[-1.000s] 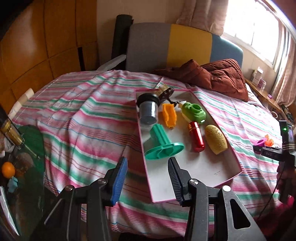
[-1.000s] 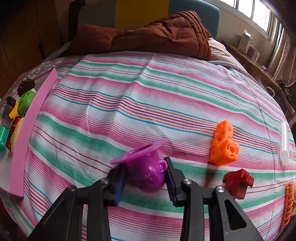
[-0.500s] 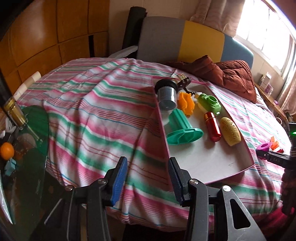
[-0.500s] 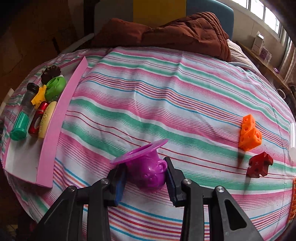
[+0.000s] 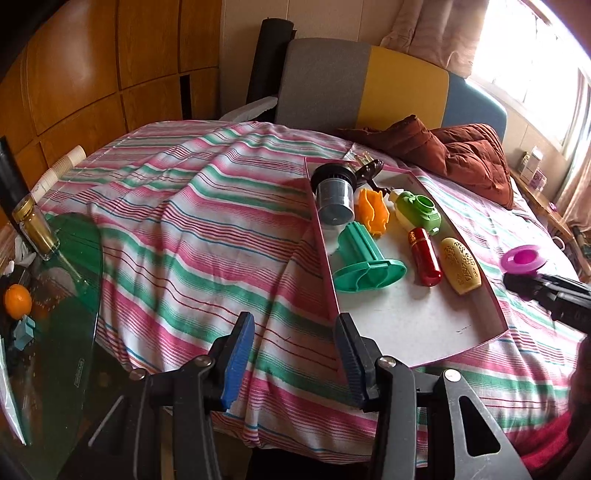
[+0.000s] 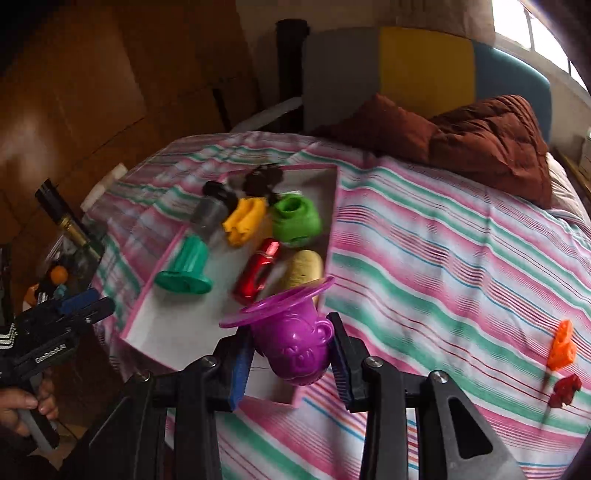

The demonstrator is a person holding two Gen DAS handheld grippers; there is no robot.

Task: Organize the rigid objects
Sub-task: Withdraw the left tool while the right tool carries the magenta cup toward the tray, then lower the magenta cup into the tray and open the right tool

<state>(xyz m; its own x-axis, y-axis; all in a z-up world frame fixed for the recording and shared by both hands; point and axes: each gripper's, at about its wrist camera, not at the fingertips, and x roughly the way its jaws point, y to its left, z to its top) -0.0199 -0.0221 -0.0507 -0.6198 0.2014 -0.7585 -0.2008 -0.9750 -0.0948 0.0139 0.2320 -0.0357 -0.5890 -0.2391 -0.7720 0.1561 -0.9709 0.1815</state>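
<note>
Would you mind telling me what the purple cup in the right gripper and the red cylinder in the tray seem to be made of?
Purple cup: looks like moulded plastic, glossy and slightly translucent, with a face moulded in relief on its side. Red cylinder: shiny, with bright mirror-like streaks, so metal or metallic-coated plastic; I cannot tell which. Tray: matt white floor and thin pink walls, probably cardboard.

A bed [image 5: 192, 229] under a pink, green and white striped sheet fills the room's middle. At its head stands a padded headboard [image 5: 369, 92] in grey, yellow and blue panels, with a crumpled rust-brown quilt [image 5: 469, 158] heaped against it toward the window-side corner. Glossy wooden wall panels [image 5: 92, 74] run along the far side, and a dark upright roll [image 5: 269, 62] leans beside the headboard. Bright daylight pours through a window [image 5: 535, 55] hung with pale curtains [image 5: 436, 33]. A green-tinted glass tabletop [image 5: 55, 332] sits off the bed's near corner.
</note>
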